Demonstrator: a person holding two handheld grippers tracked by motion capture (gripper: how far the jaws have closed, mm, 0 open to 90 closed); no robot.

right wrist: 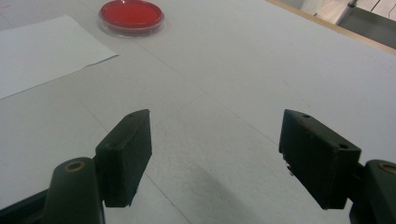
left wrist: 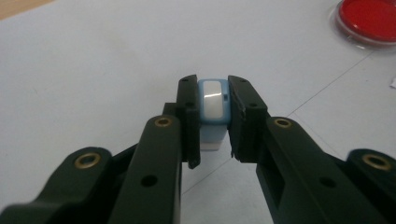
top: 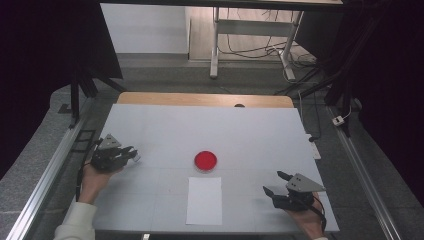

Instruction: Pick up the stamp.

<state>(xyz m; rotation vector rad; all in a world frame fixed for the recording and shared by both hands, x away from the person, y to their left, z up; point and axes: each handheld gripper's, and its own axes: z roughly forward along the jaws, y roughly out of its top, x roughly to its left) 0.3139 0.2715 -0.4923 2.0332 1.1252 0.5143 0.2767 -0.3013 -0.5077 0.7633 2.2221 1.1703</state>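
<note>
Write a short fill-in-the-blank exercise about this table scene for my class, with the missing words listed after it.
1. The left gripper is shut on a small ____ and white block.
2. The dish holds something ____ in colour.
3. The right gripper has its jaws ____, with nothing between them.
4. The white sheet lies on the ____ side of the dish, toward the person.

Missing words: blue; red; open; near

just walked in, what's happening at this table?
A person holds a gripper in each hand at a white table. The left gripper has its jaws closed on a small light-blue and white block, at the table's left side. The right gripper sits over bare table at the right, jaws wide open and holding nothing. A red round dish sits mid-table, untouched, with a white paper sheet just on the person's side of it.
</note>
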